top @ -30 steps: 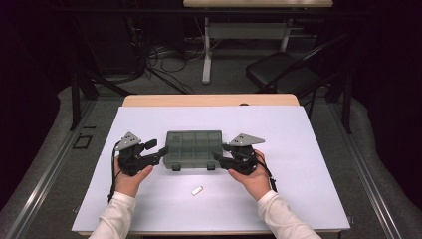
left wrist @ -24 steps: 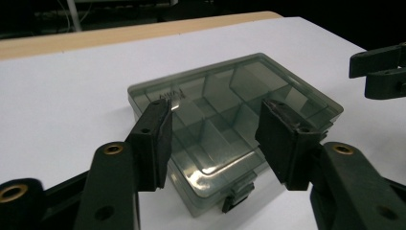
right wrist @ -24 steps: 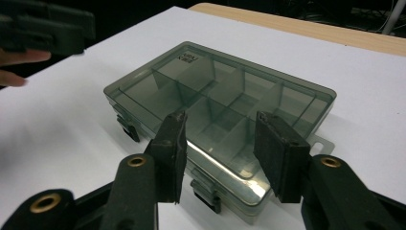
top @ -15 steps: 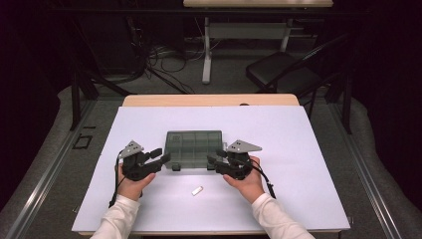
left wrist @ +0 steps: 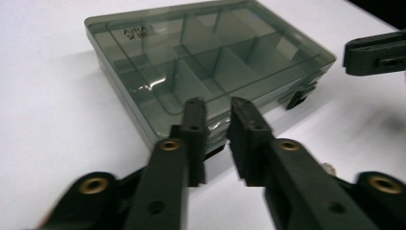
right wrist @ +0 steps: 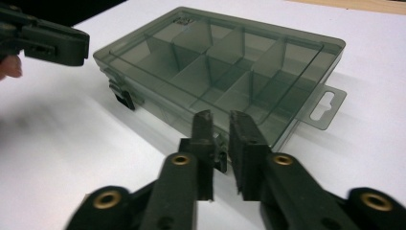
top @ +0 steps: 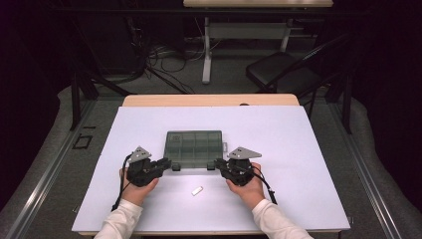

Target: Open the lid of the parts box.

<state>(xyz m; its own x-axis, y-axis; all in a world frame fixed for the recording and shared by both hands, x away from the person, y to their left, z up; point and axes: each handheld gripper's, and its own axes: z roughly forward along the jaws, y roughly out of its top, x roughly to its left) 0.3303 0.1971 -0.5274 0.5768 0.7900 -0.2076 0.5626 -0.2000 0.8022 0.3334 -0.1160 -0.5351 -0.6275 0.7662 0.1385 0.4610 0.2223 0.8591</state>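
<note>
Box (top: 194,148) sits shut on the surface (top: 308,149); my left claw (left wrist: 218,108) and right claw (right wrist: 220,120), jaws just narrowed to a slit, grip nothing at its near corners.

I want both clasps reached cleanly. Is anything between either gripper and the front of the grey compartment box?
Nothing visible. The left gripper and right gripper sit right at the box's front edge, by its clasps. The small white piece lies nearer the person, aside.

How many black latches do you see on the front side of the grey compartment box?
2. One latch is near the front left corner of the box; the other latch is near its front right corner, partly hidden behind the right hand-held gripper.
</note>
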